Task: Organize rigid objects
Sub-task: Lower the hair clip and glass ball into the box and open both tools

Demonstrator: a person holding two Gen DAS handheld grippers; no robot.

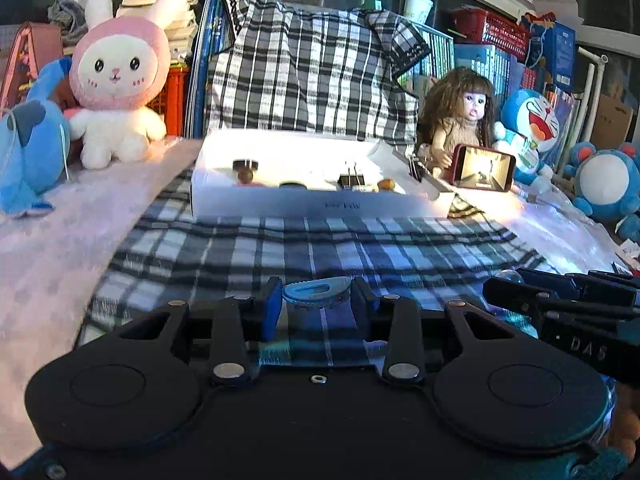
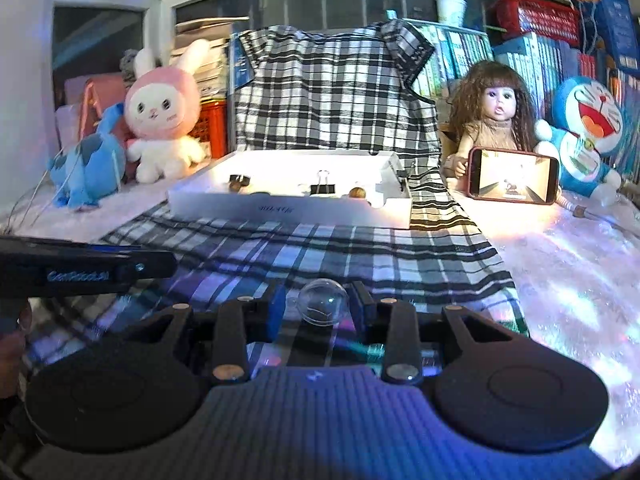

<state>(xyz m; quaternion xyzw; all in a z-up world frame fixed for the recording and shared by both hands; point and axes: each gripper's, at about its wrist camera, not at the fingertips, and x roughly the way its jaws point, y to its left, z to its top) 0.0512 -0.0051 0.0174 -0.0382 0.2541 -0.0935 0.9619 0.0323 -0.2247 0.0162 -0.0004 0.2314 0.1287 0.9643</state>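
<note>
My left gripper [image 1: 316, 296] is shut on a flat blue ridged oval piece [image 1: 316, 293], held above the plaid cloth [image 1: 320, 248]. My right gripper [image 2: 320, 306] is shut on a clear plastic dome capsule [image 2: 323, 300]; it also shows at the right edge of the left wrist view [image 1: 508, 278]. Ahead on the cloth lies a shallow white box [image 1: 304, 202] [image 2: 288, 212]. Inside it are a black binder clip [image 1: 351, 180] [image 2: 322, 187], a second black clip [image 1: 245, 165] [image 2: 239, 179] and small brown round pieces [image 1: 386, 184] [image 2: 357, 193].
A pink rabbit plush [image 1: 120, 80], a blue plush [image 1: 32, 140], a doll [image 2: 494, 116] with a lit phone [image 2: 514, 176] and a blue cat plush [image 2: 584, 132] ring the box. Books and red baskets stack behind. Shiny film [image 2: 580, 264] covers the right side.
</note>
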